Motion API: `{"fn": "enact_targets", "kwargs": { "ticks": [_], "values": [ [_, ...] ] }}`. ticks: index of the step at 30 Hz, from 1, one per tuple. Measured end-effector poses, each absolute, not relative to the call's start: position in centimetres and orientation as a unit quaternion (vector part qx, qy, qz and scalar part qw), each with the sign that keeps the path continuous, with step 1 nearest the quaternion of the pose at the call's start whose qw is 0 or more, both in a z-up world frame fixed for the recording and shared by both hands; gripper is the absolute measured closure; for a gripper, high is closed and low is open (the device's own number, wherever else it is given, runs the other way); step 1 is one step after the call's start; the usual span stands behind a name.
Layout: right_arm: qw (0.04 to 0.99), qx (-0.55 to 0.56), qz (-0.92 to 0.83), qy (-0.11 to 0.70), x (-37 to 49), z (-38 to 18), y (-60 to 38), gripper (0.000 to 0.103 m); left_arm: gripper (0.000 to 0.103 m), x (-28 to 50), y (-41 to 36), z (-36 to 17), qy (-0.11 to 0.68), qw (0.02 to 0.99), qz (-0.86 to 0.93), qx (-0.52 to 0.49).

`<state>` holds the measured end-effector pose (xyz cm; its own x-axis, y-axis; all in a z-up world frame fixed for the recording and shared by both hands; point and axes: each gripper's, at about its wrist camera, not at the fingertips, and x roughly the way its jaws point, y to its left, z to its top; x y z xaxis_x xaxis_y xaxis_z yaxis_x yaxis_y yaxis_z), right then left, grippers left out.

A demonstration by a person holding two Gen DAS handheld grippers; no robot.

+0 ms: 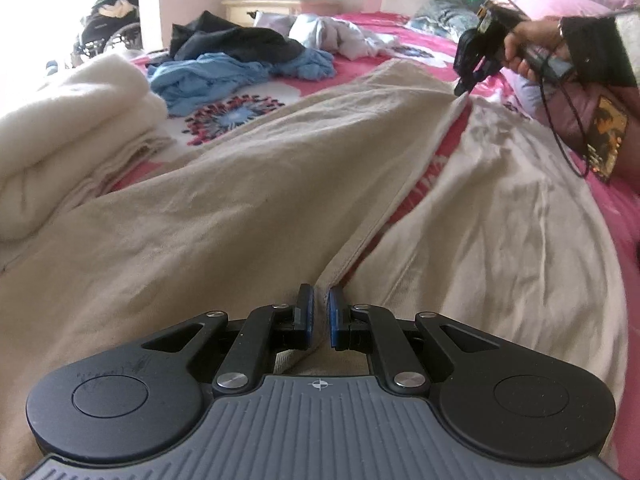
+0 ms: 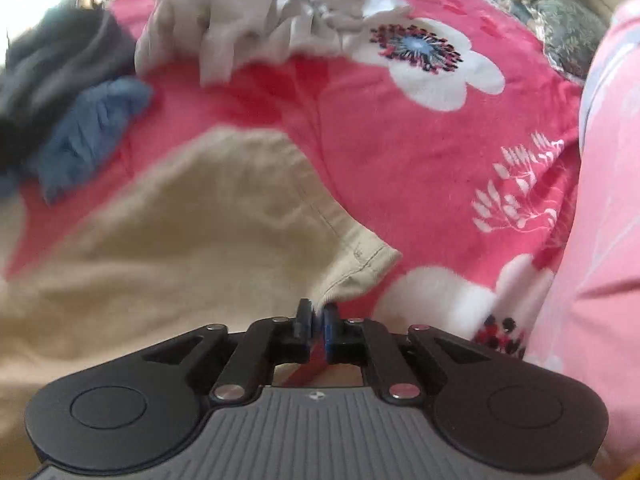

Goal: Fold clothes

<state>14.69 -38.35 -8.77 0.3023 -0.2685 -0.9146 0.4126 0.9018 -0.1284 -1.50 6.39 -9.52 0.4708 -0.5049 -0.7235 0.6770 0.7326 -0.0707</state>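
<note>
Garment: beige trousers (image 1: 224, 200) are spread across the pink flowered bedspread (image 2: 400, 152), the two legs parted, a strip of bedspread showing between them.
Left gripper (image 1: 319, 312): its pads are pressed together on the inner edge of one trouser leg near the crotch, cloth pinched between them.
Right gripper (image 2: 317, 320): its pads are clamped on the stitched hem corner of the trouser leg; in the left wrist view it is seen at the far end of the same edge.
Step in hand: judged to be the lengthwise fold, one leg being carried over the other.
Doing it well: the edge between the two grips should be kept taut, both ends lifted together, and the hem laid squarely on the other hem so no slack bunches.
Right hand (image 1: 532, 52) pose: the handle is gripped from the side, the tool angled steeply down onto the cloth.
Left pose: angled downward, low over the fabric.
Other clothes: a blue garment (image 1: 240, 76) and a dark one (image 1: 232, 42) lie well apart, unfolded.
</note>
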Motion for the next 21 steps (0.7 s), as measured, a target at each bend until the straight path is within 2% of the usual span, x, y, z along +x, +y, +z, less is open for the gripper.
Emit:
{"fn": "enact_targets", "kwargs": {
  "ticks": [1,2,4,7,12,16,21],
  "values": [
    [0.804,0.059,-0.216,0.551,14.5,-9.0,-38.2,0.089,0.096,-1.4,6.5,-9.5,0.382,0.849,-0.349,0.111],
    [0.802,0.047,-0.225,0.551,14.5,-9.0,-38.2,0.074,0.096,-1.3,6.5,-9.6,0.386,0.847,-0.350,0.109],
    [0.798,-0.002,-0.243,0.551,14.5,-8.6,-37.9,0.063,0.094,-1.0,6.7,-9.4,0.392,0.845,-0.348,0.100],
    [0.802,-0.071,-0.260,0.534,13.5,-6.4,-37.1,0.062,0.087,-1.0,7.2,-8.9,0.397,0.846,-0.346,0.080],
    [0.878,-0.046,-0.156,0.450,12.3,-1.2,-33.5,0.061,0.082,-0.9,9.2,-7.1,0.402,0.850,-0.340,0.003],
    [0.900,-0.072,0.047,0.428,14.5,-0.9,-26.0,0.061,0.081,0.4,10.6,-6.6,0.403,0.862,-0.303,-0.049],
    [0.848,-0.161,0.274,0.423,18.0,-4.0,-14.2,0.061,0.081,1.9,11.1,-8.3,0.438,0.862,-0.249,-0.061]
  ]
}}
